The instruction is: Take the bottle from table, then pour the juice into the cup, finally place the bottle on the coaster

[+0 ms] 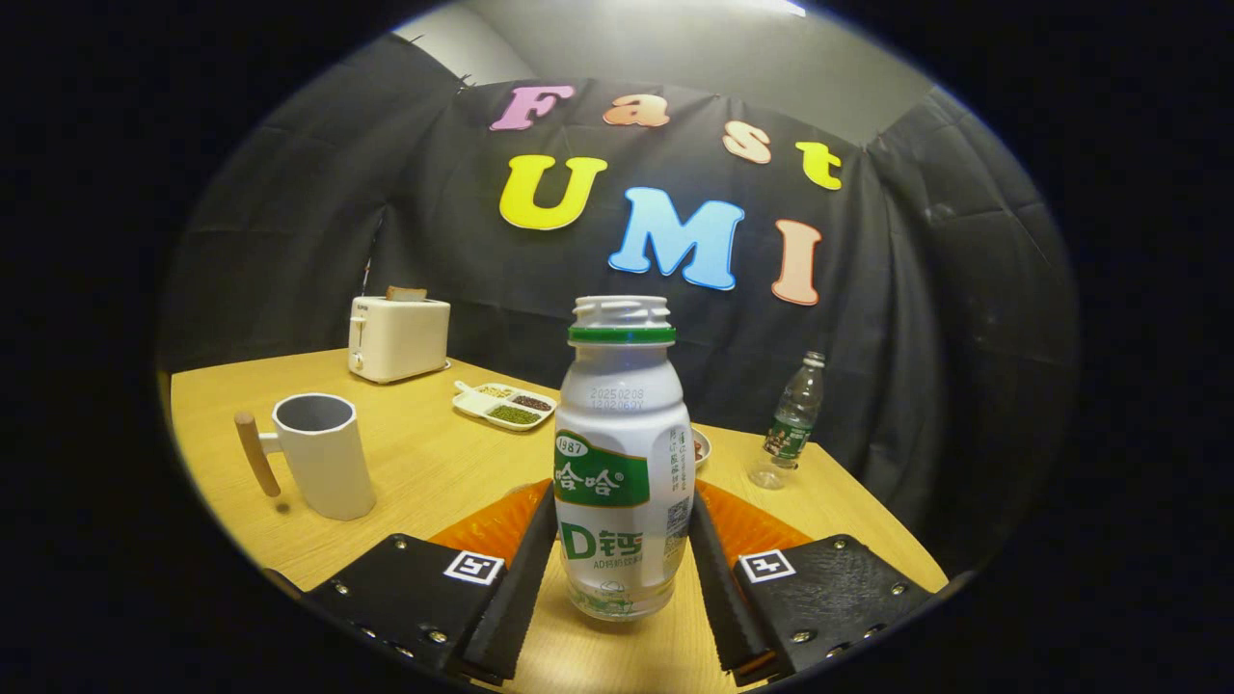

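So the bottle sits upright between the two fingers of the tongs, cap already off, open neck pointing straight up, which makes sense since it's supposed to have juice in it and nobody wants that sloshing out before it reaches the cup. The fingers sit snug against both sides of the lower body, so I'd call it closed on the bottle, gripping low down around the label rather than up at the neck. My guess is that leaves the mouth free and clear for tipping. Can't really tell whether the base is resting on the tabletop or just lifted off it; it looks close either way. The cup stands off to the left and a bit beyond the fingers, open top up, wooden handle sticking out away from the bottle, so nothing blocks a pour coming in from this side. The orange coaster lies flat right behind the bottle, peeking out on both sides of it, handy for the set-down at the end. Further back there's a toaster, a divided tray of grains, and a clear water bottle to the right, all well out of the way. Feels like the grab is done and the swing toward the cup is next.
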Available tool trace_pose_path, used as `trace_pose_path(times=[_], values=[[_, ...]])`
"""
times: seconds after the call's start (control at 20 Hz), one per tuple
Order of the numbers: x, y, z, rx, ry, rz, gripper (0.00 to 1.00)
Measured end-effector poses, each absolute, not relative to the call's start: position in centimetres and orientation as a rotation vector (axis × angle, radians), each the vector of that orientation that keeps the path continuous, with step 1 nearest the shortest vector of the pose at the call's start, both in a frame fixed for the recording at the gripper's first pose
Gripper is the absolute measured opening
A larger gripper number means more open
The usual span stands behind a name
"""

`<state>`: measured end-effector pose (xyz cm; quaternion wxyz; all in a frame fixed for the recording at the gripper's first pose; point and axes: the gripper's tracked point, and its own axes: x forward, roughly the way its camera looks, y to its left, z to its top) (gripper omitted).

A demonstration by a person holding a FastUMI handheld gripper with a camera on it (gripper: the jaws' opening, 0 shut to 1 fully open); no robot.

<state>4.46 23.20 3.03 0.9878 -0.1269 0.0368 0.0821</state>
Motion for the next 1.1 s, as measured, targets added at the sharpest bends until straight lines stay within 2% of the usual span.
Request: trace_pose_path(times=[0.55, 1.1], values=[[5.9, 29.4, 2.7, -0.445, 0.086, 0.221, 0.74], [6.6, 30.8, 4.8, -0.836, -0.053, 0.134, 0.74]])
